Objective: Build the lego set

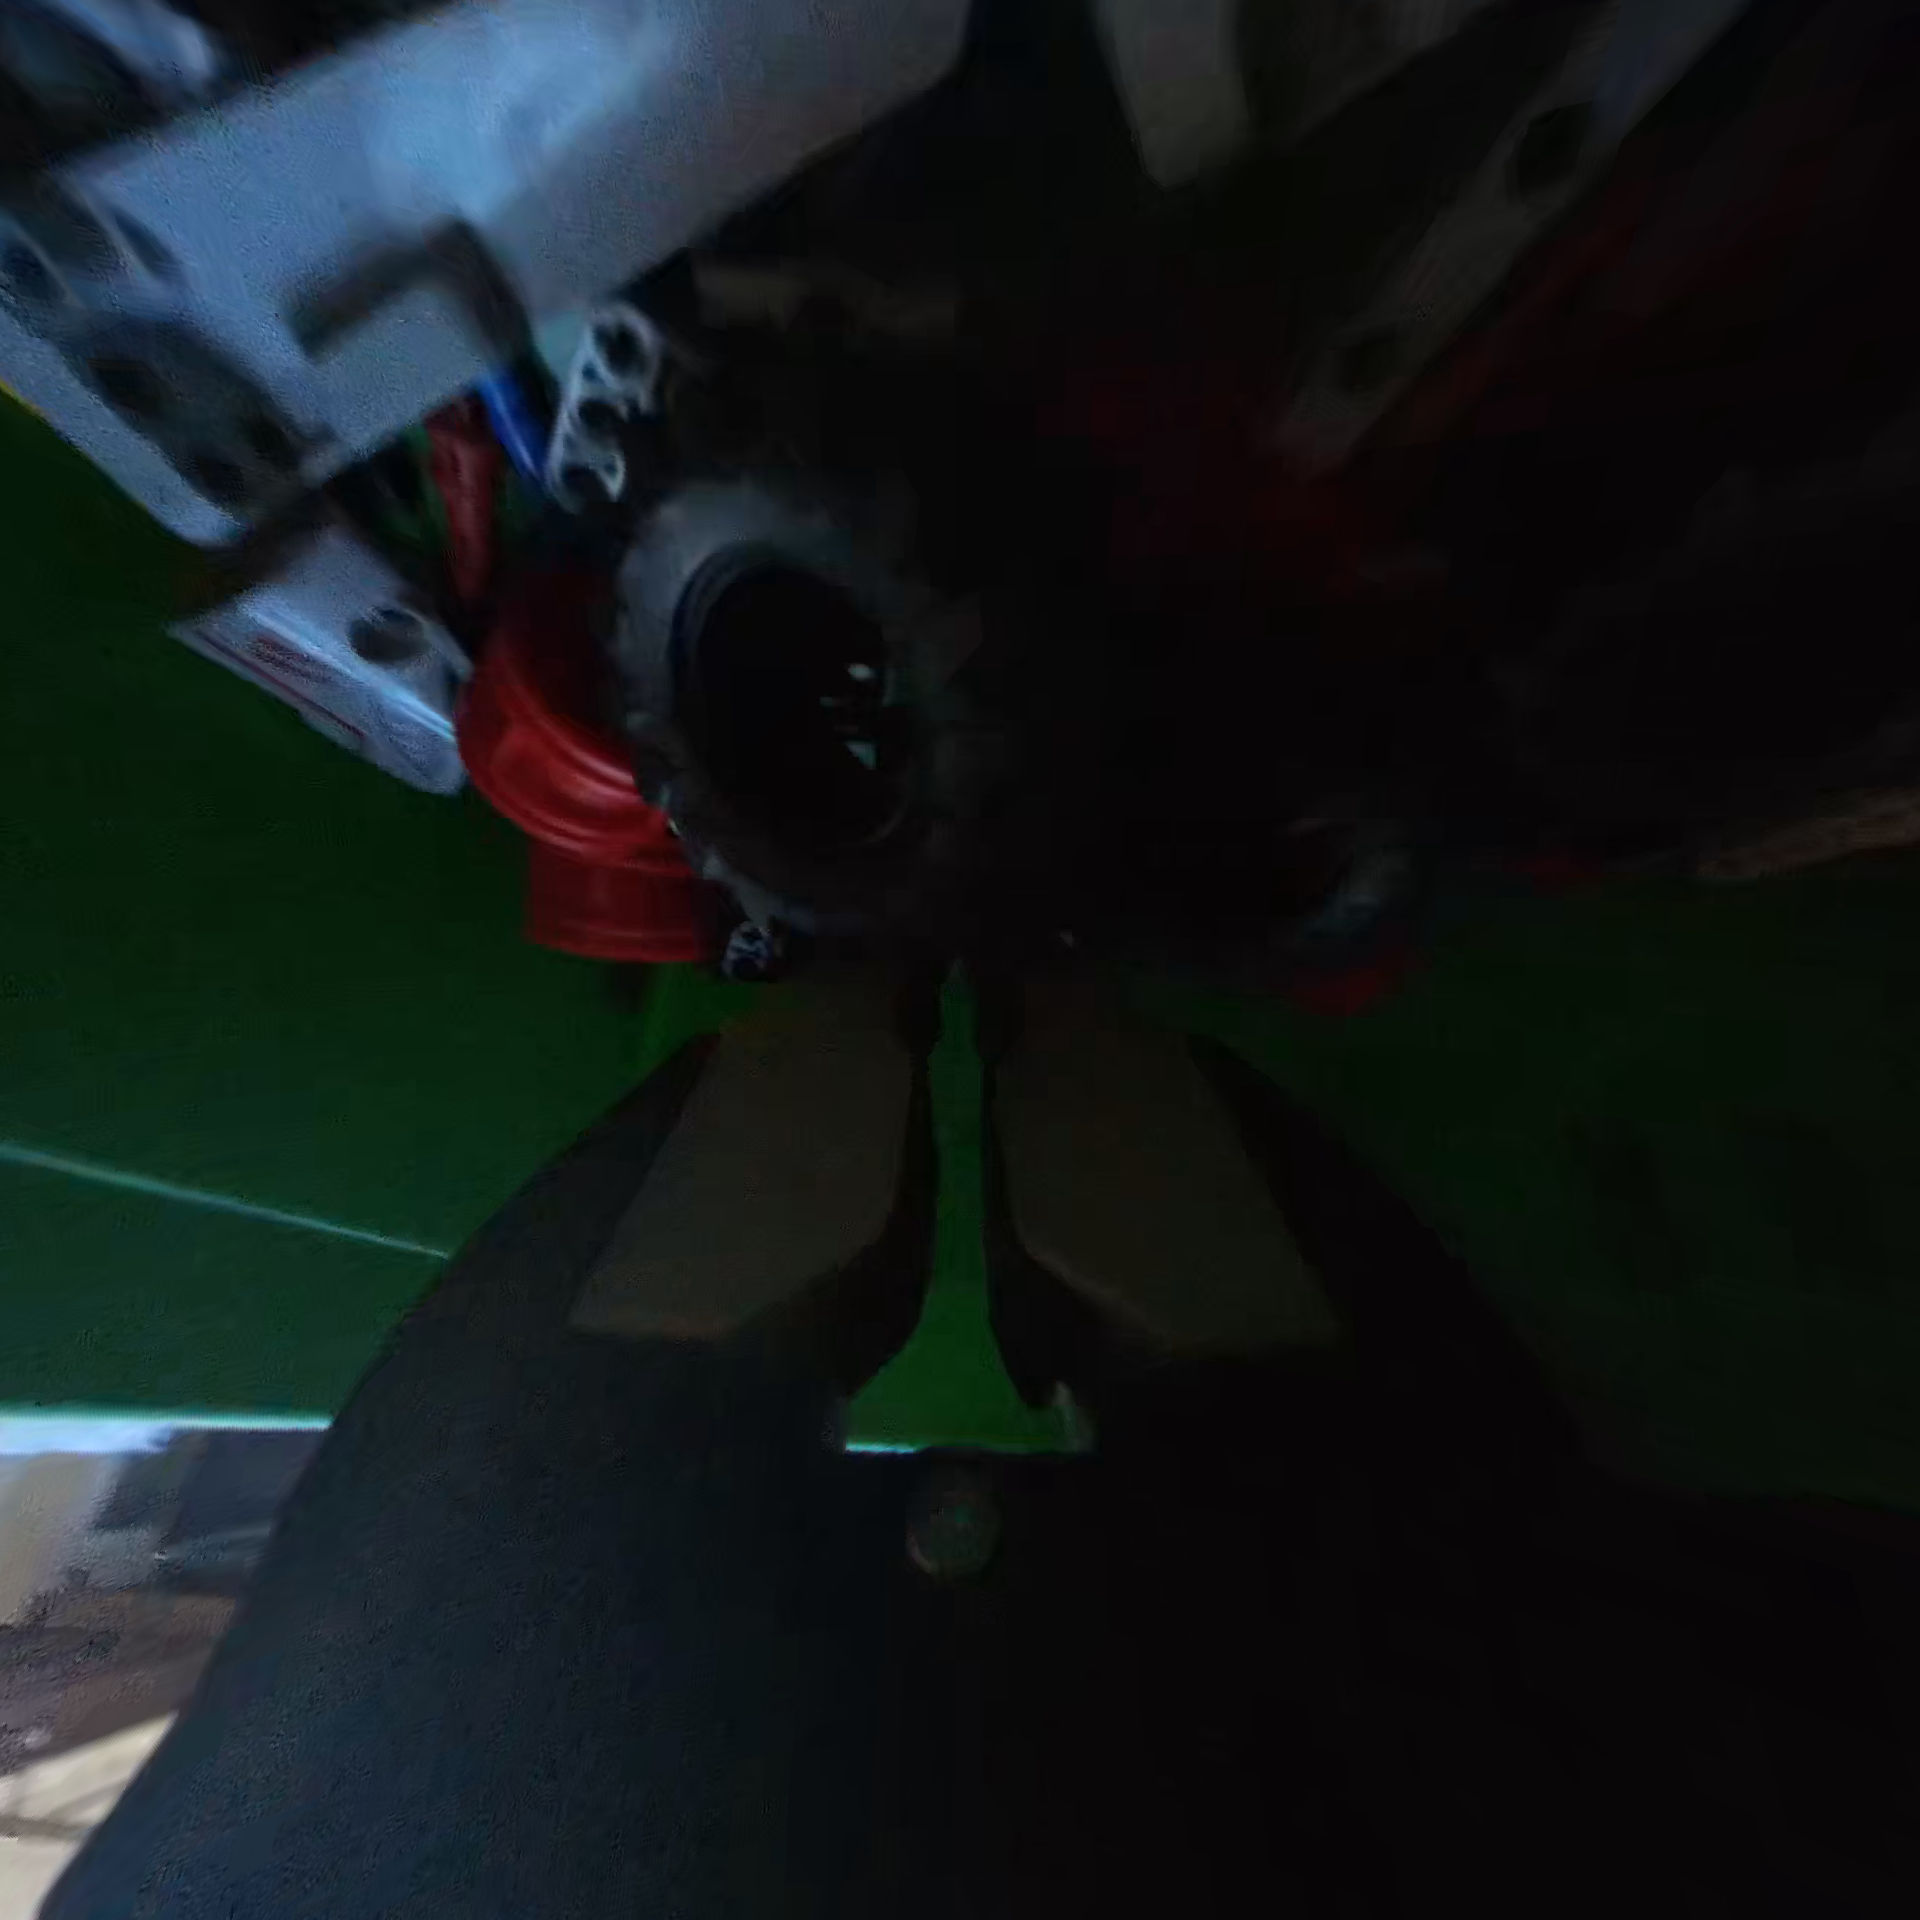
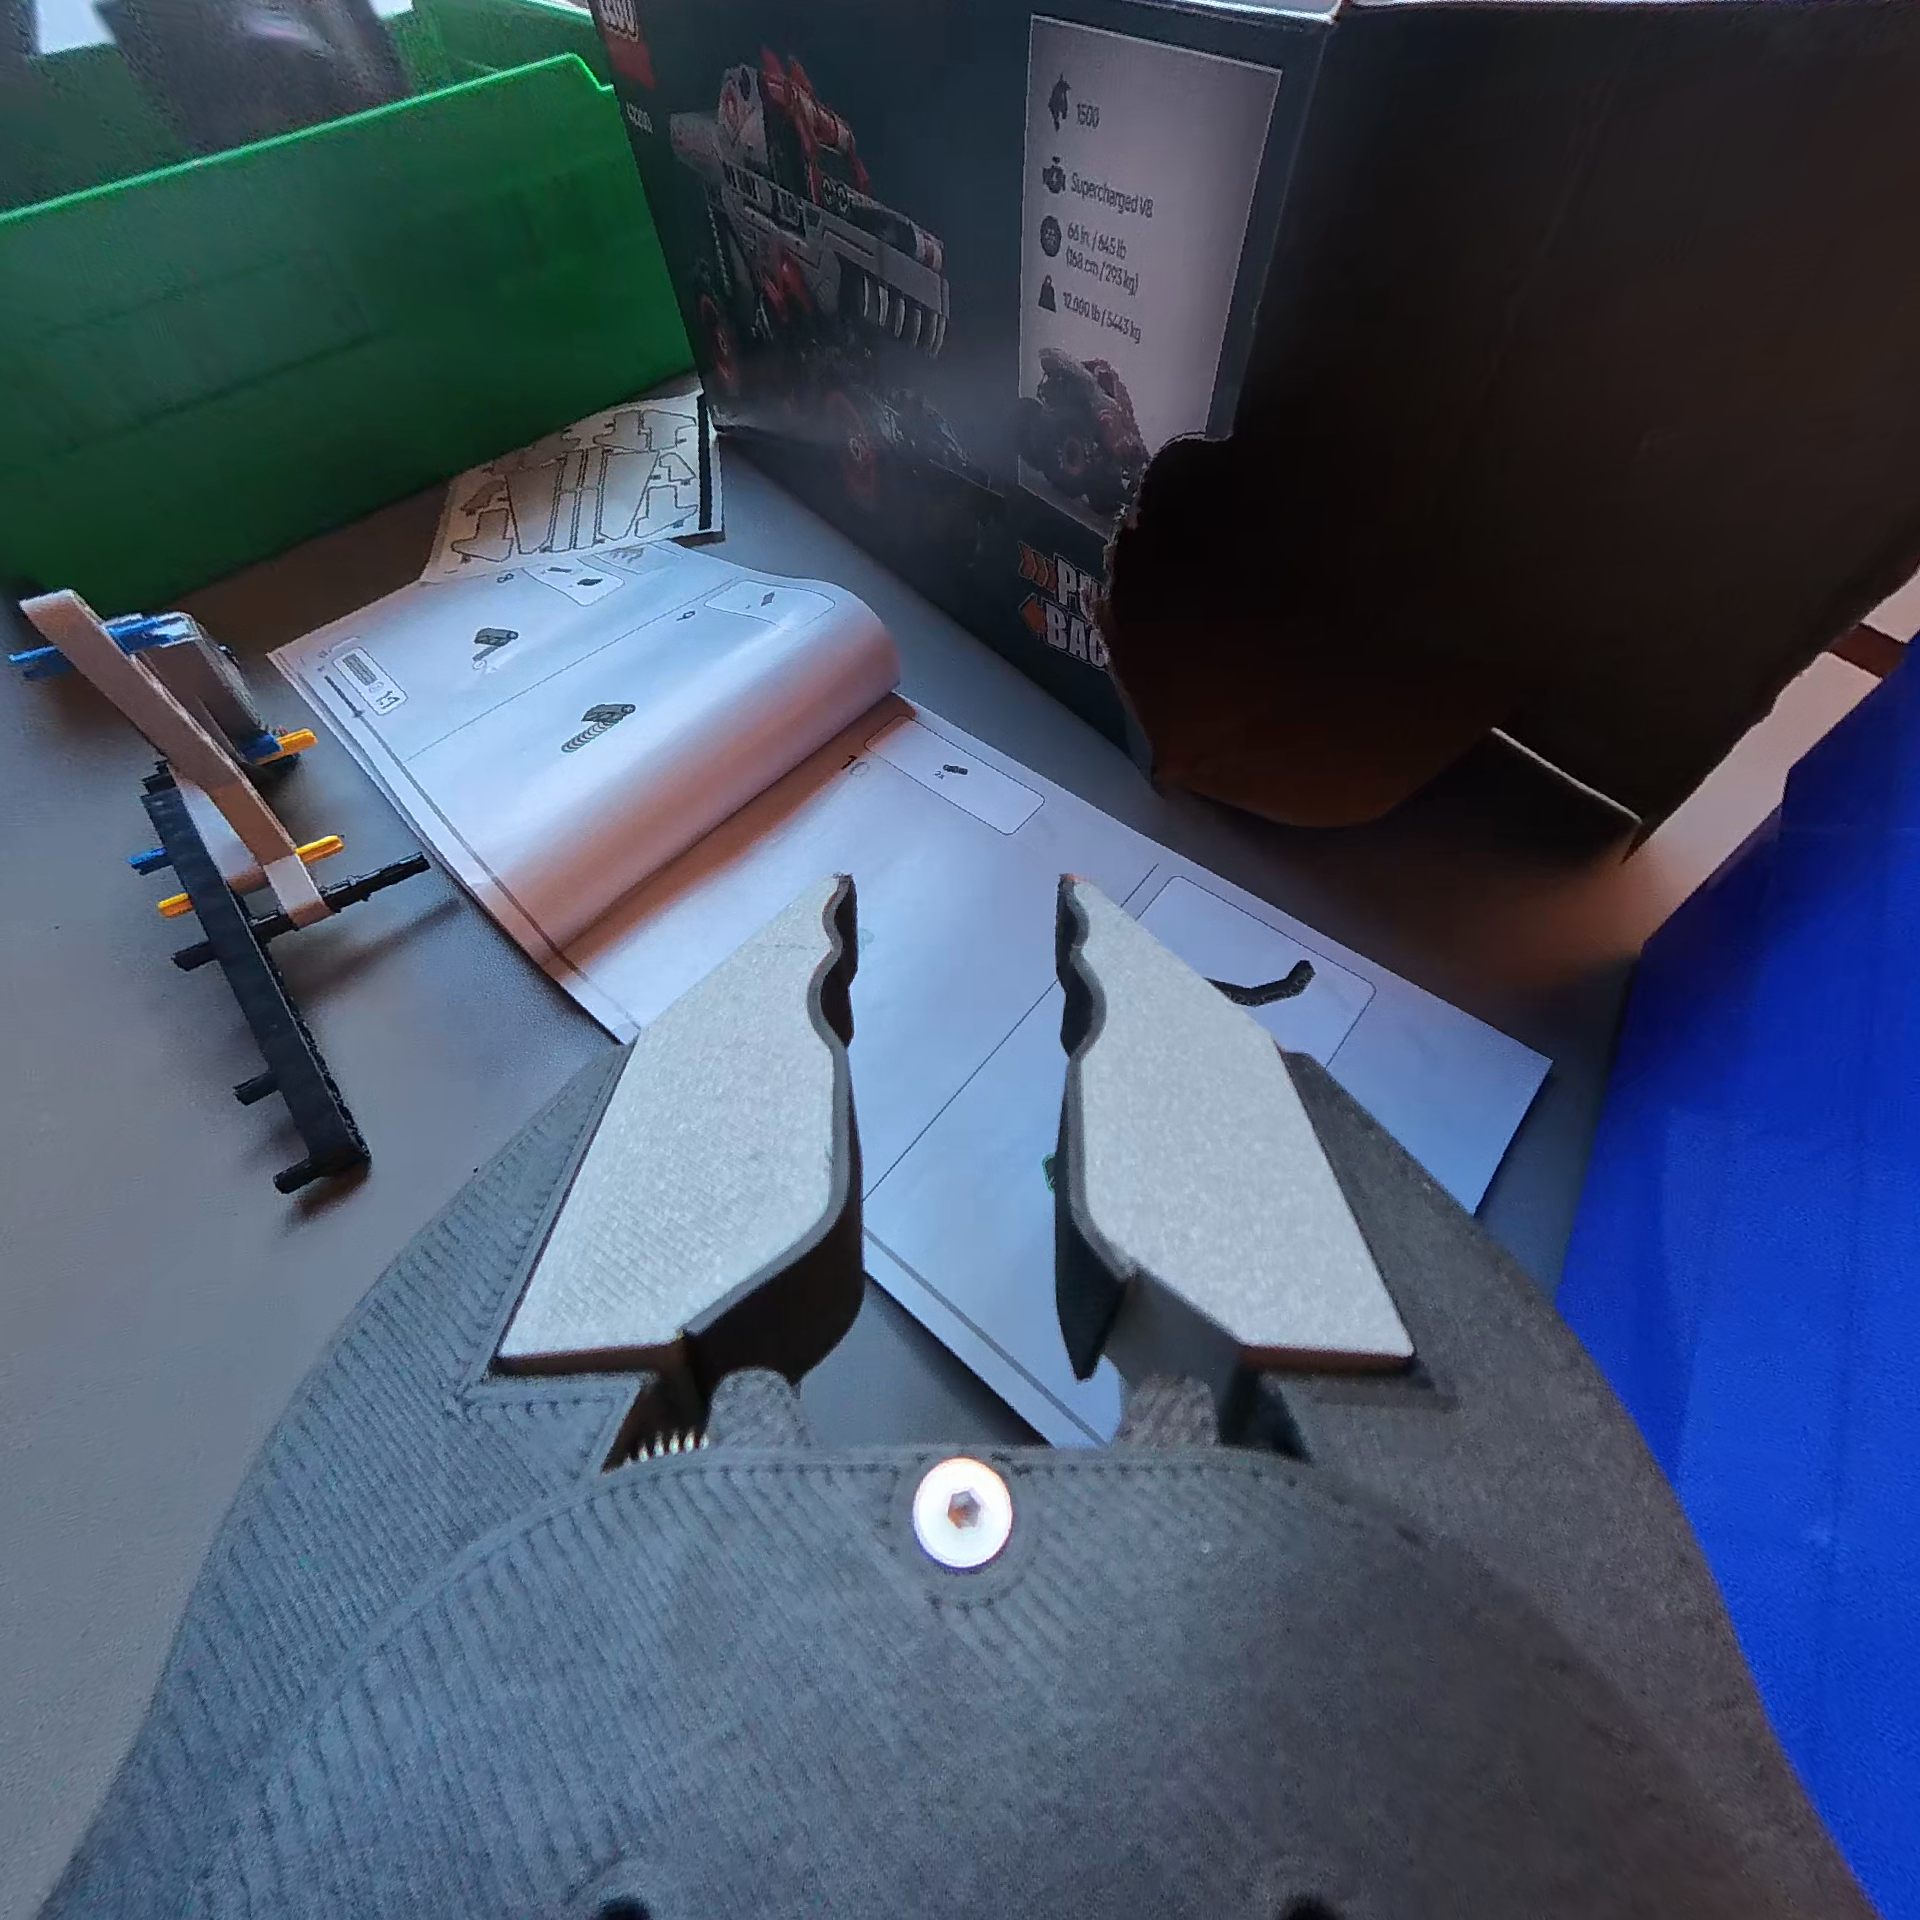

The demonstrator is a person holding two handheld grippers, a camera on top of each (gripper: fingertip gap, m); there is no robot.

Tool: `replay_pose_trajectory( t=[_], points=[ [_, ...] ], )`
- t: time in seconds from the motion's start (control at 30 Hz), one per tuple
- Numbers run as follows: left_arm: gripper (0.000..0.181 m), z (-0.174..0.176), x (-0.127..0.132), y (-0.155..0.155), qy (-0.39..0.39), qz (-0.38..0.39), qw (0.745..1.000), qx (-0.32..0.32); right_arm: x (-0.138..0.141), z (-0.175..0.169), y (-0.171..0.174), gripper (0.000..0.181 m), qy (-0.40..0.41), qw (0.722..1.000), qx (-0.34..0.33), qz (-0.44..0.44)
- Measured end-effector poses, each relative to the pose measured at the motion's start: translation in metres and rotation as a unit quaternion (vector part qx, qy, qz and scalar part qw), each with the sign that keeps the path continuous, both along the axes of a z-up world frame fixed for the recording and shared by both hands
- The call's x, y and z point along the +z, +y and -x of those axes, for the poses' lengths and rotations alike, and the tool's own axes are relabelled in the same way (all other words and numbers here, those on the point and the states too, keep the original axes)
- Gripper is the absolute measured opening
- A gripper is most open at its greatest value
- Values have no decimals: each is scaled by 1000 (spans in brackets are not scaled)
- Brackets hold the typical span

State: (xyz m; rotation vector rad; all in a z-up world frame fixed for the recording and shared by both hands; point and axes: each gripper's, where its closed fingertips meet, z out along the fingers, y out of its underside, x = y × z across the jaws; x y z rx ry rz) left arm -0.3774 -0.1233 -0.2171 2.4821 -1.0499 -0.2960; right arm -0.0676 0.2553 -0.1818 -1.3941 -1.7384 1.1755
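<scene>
Your right gripper [image 2: 956, 935] hovers with jaws spread and empty over the instruction booklet [image 2: 665, 727]; the black pinned beam [image 2: 255, 966] lies at frame left, long axis running away from you; left gripper [image 1: 961, 1049] jaws nearly pressed together beside a red-hubbed wheel [image 1: 769, 717]

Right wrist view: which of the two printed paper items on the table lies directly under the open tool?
The open instruction booklet: its near page runs beneath the right tool. The smaller sticker sheet lies farther back, by the green bin.

blurred dark wheel [image 1: 790, 707], box [image 2: 1455, 312] cut off
</scene>
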Motion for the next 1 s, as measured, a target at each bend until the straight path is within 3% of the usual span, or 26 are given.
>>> replay_pose_trajectory(
  t=[0.07, 0.17, 0.4, 0.6, 0.67, 0.8, 1.0],
  points=[
    [0, -22, 4, 36, -62, -99, 991, -72, 0, 0, 0, 36, -1, 1000, 0, 0],
    [0, -44, 24, 75, -119, -196, 971, -64, 0, 0, 0, 36, -1, 1000, 0, 0],
    [0, 12, 17, 36, 19, -120, 993, -5, -1, 0, 0, 36, -3, 1000, 1, 0],
    [0, 9, 0, 2, 2, -27, 999, 47, -1, 0, 0, 36, -4, 1000, 1, -1],
    [0, 6, -1, 8, -21, -27, 999, 37, -2, 0, -1, 36, -5, 1000, 1, -1],
    [0, -17, 9, 38, -96, -103, 989, 31, -2, 0, 0, 36, -5, 1000, 1, 0],
    [0, -6, 12, 43, -46, -124, 991, -1, -2, 0, 0, 36, -7, 1000, 2, 0]
  ],
)
